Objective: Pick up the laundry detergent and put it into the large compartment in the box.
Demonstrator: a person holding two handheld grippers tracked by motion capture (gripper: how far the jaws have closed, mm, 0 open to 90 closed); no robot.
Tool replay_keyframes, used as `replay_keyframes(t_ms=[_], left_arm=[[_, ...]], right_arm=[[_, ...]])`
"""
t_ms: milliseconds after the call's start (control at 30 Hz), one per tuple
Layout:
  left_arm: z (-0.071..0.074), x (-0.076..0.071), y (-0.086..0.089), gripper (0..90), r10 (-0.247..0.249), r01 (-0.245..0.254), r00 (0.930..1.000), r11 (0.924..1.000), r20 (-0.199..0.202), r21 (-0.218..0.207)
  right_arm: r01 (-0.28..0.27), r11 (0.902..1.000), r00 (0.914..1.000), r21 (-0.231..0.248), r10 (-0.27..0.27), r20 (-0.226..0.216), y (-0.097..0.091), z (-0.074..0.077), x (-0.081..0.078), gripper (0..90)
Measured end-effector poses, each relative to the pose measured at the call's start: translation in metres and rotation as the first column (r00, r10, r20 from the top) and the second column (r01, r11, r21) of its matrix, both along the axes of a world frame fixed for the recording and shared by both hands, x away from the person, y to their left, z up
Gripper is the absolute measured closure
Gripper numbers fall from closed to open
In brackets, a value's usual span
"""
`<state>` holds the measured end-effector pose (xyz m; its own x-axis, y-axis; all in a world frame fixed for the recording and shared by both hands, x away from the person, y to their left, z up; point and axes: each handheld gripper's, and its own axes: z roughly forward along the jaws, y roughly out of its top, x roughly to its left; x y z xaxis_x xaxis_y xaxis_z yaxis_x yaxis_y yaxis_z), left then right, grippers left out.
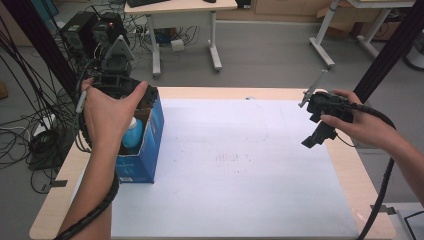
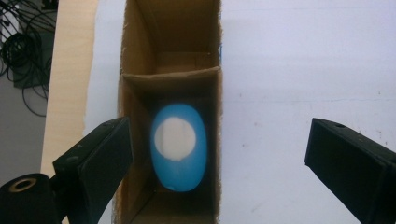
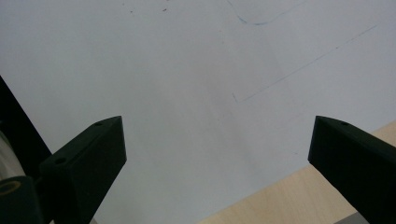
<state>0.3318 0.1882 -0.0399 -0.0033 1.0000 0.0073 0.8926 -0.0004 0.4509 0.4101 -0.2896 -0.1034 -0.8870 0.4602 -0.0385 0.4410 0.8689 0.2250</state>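
While the left gripper (image 2: 219,158) is held wide open above the box (image 2: 140,42), jaws should be centred w/ the blue bottle (image 2: 180,147); right gripper (image 3: 217,163) is open too, idle.

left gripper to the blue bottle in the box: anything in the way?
Nothing lies over the blue bottle. The left gripper hangs open above it, but the cardboard box walls flank the bottle closely, and the wide-open jaws straddle the box, so the walls would likely block them.
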Motion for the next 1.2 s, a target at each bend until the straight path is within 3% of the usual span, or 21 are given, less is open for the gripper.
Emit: replay_keyframes(t_ms=[533, 1200], left_arm=[[-0.005, 0.013, -0.033, 8.2, -0.086, 0.086, 0.9962, 0.9963, -0.01, -0.005], [-0.014, 0.017, -0.034, 8.2, -0.093, 0.093, 0.9951, 0.9957, -0.034, -0.004]], right_arm=[[0.003, 1.0, 1.0, 0.001, -0.003, -0.008, -0.003, -0.002, 0.003, 4.3], [0.007, 1.0, 0.9999, 0.002, -0.007, -0.014, -0.003, -0.004, 0.001, 4.3]])
